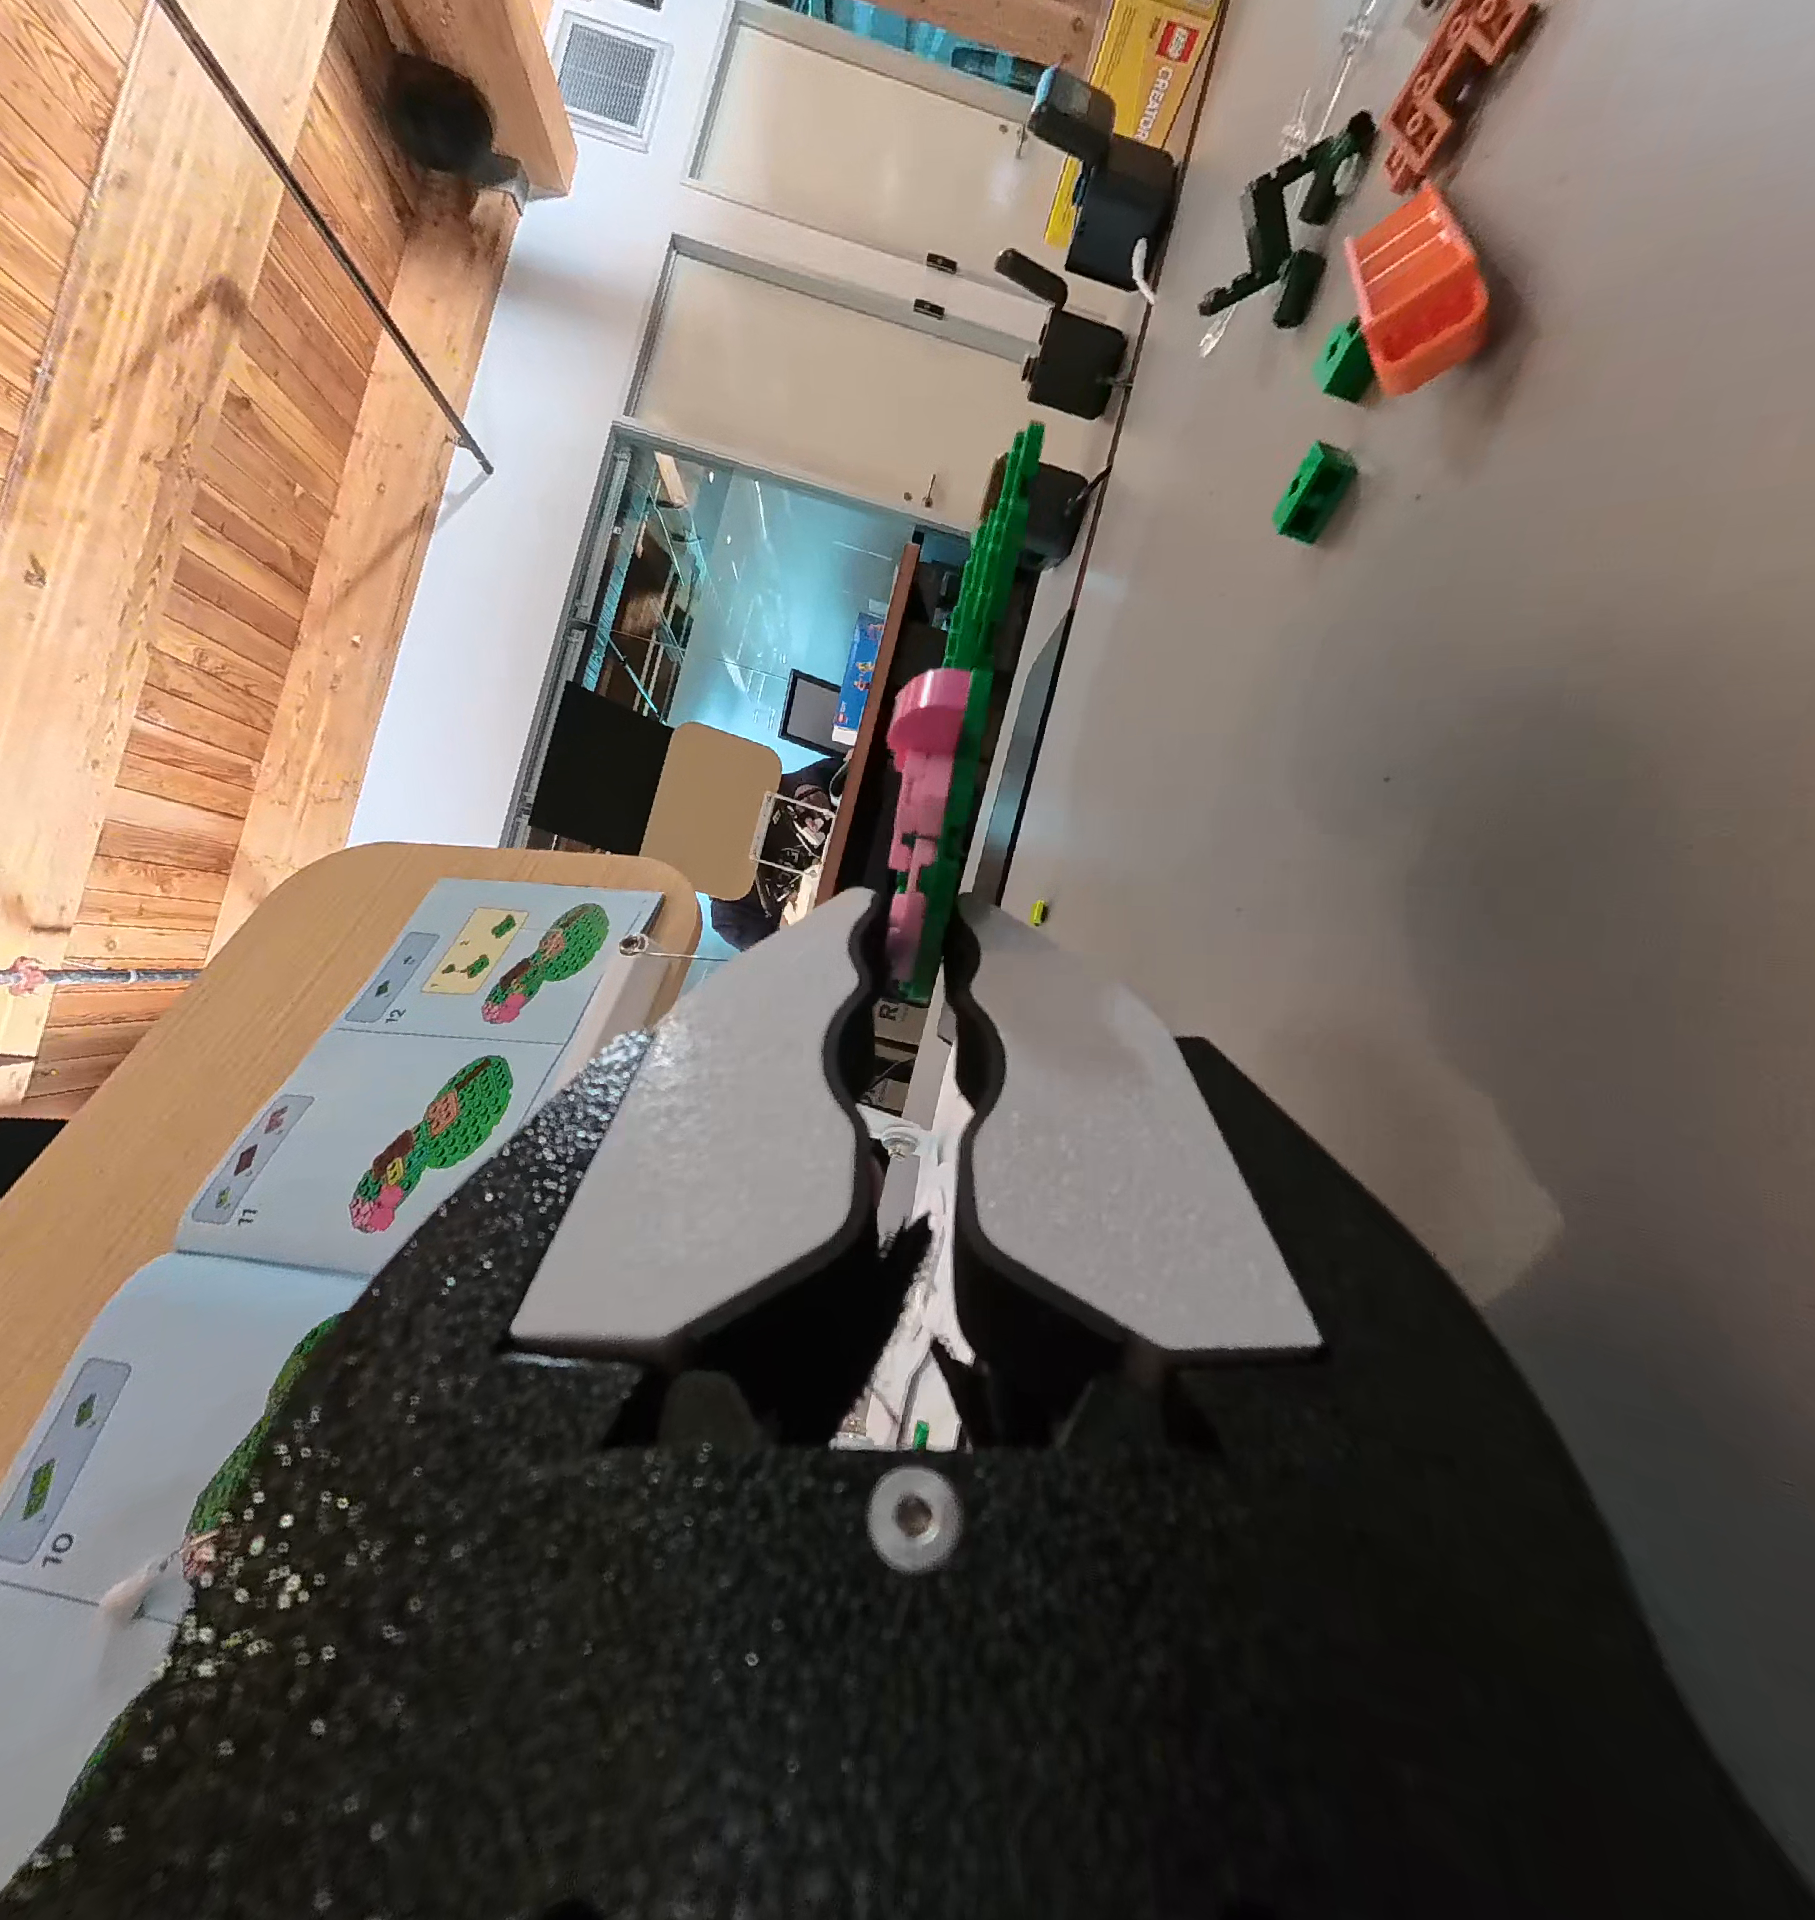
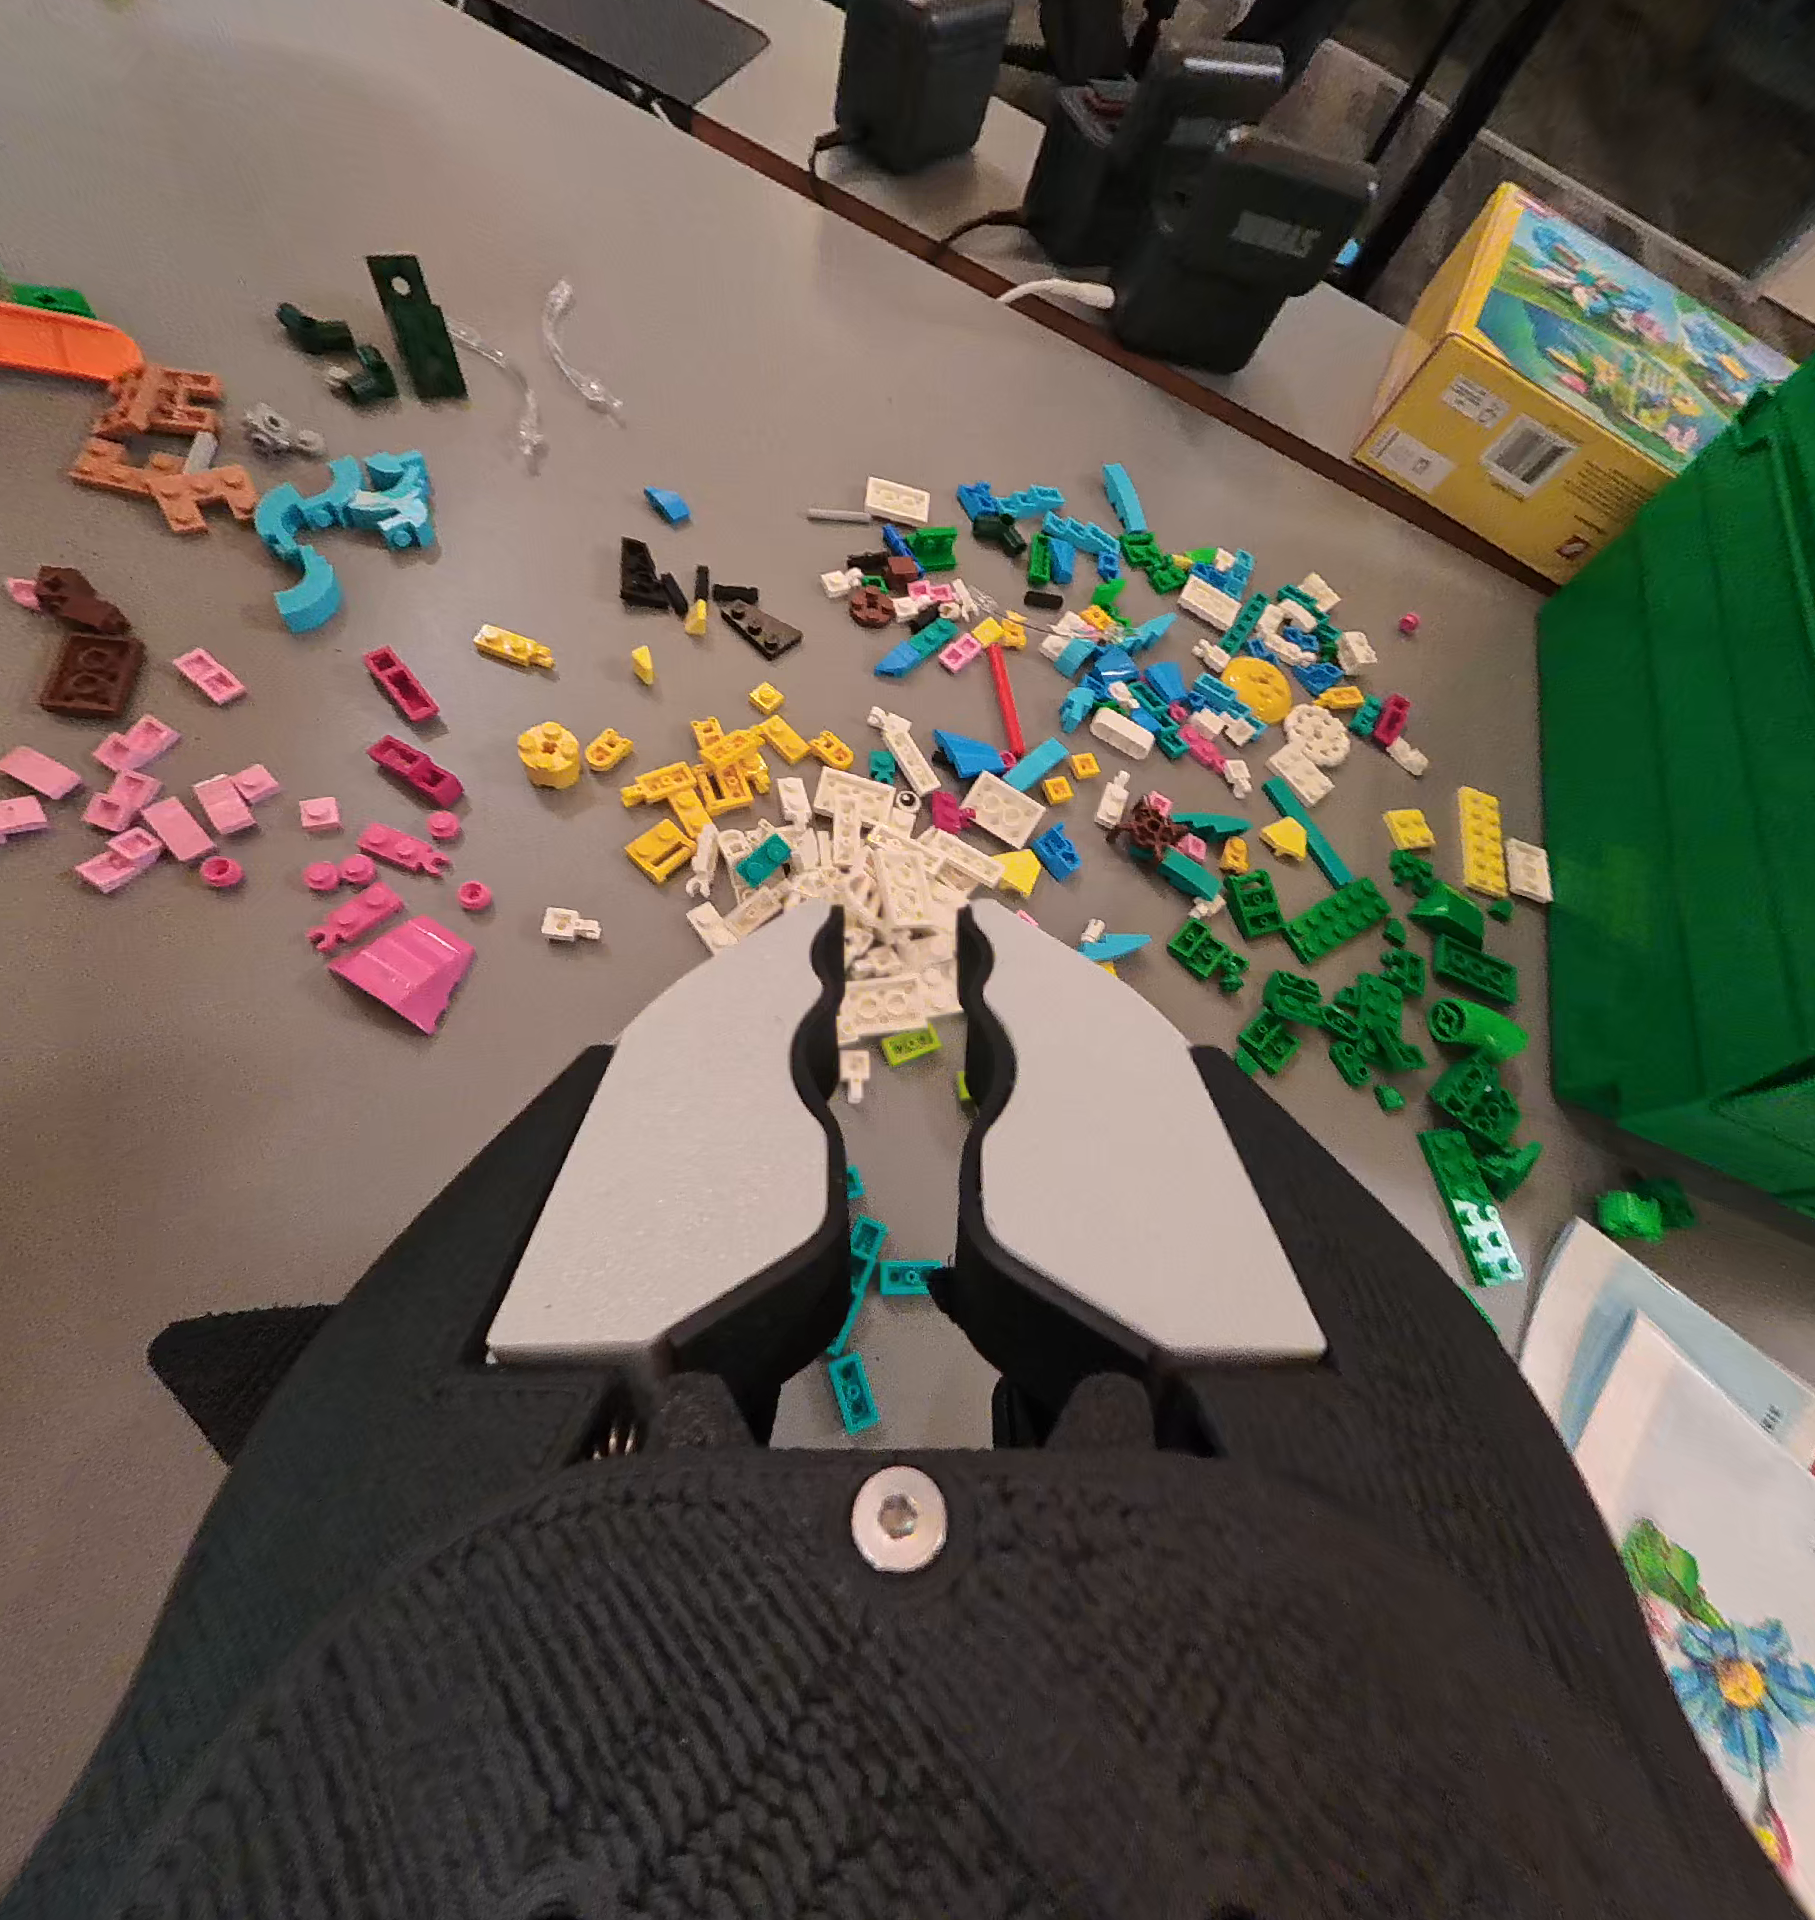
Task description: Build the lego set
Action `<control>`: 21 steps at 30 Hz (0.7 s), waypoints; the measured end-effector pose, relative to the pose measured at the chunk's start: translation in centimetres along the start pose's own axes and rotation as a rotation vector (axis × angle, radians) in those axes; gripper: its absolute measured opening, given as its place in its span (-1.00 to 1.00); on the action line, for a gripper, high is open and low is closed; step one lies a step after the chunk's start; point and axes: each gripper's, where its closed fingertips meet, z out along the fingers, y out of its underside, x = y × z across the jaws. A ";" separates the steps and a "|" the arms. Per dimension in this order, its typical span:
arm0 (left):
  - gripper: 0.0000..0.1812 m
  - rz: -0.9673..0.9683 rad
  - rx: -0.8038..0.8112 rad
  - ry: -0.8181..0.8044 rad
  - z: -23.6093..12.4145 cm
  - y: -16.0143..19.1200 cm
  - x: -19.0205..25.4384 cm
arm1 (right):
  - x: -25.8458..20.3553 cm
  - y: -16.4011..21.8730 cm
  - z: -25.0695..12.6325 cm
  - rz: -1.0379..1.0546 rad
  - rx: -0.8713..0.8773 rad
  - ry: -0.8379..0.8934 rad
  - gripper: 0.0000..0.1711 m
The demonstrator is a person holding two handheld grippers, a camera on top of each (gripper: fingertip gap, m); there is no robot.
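We see booklet [image 1: 290, 1174] partly hidden behind left gripper [image 1: 918, 935]. Plate [image 1: 986, 582] base hidden between fingers. Orange tray [image 2: 30, 338] and green bin [image 2: 1713, 779] cut by frame edges. We cannot sort tiny white pieces [image 2: 898, 883] under right gripper [image 2: 898, 920].

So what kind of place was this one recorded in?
Probably an office or lab workroom, not a home: a grey table strewn with loose bricks, black chargers plugged in along its edge, and glass-walled rooms with timber wall panelling behind.
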 end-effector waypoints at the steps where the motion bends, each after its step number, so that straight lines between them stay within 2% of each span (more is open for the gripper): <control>1: -0.90 -0.001 -0.001 0.002 0.0 0.0 0.0 | 0.2 0.1 -0.1 0.004 0.000 0.009 -0.78; 21: -0.90 0.017 0.010 0.016 0.0 -0.2 0.4 | 3.8 3.7 -1.3 0.037 -0.118 0.154 -0.78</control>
